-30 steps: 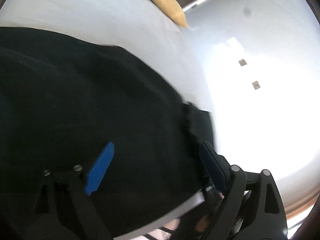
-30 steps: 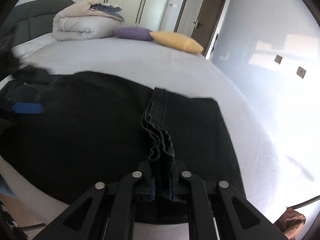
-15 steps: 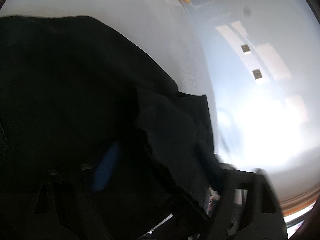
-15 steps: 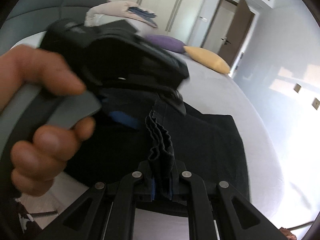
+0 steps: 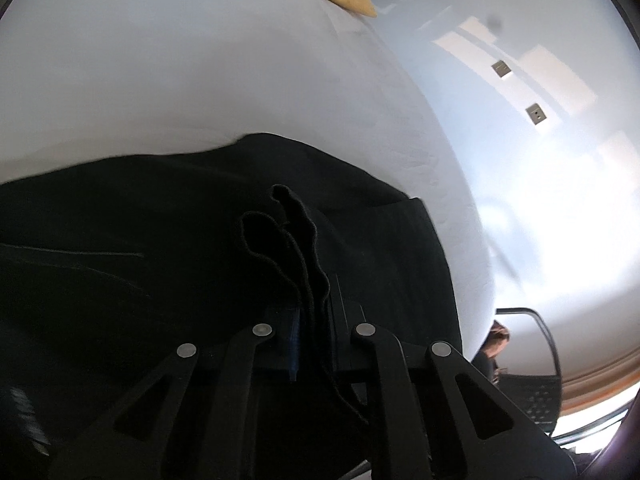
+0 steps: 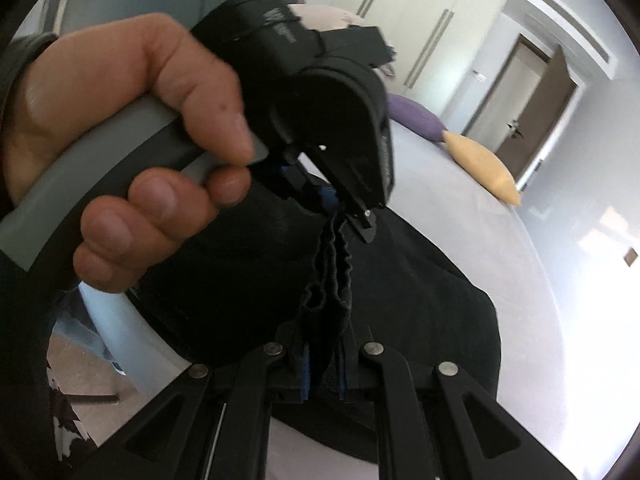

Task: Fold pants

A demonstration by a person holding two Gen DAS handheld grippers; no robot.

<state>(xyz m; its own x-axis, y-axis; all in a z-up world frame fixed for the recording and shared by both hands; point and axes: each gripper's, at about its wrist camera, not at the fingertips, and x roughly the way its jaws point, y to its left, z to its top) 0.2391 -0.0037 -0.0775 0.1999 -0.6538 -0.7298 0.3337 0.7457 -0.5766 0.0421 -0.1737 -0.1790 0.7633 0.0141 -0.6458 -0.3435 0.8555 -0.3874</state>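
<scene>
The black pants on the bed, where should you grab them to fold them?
By the bunched hem edge, from above. On the pants that thick ruffled edge stands up off the bed, so it fits between the fingers. Both the left tool and right tool are pinching it there.

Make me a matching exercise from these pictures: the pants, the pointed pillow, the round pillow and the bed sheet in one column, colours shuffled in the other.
Things:
1. pants
2. pointed pillow
3. round pillow
4. bed sheet

Colours:
A. purple
B. pale grey
C. black
D. yellow

Pairs: 1-C, 2-D, 3-A, 4-B
</scene>
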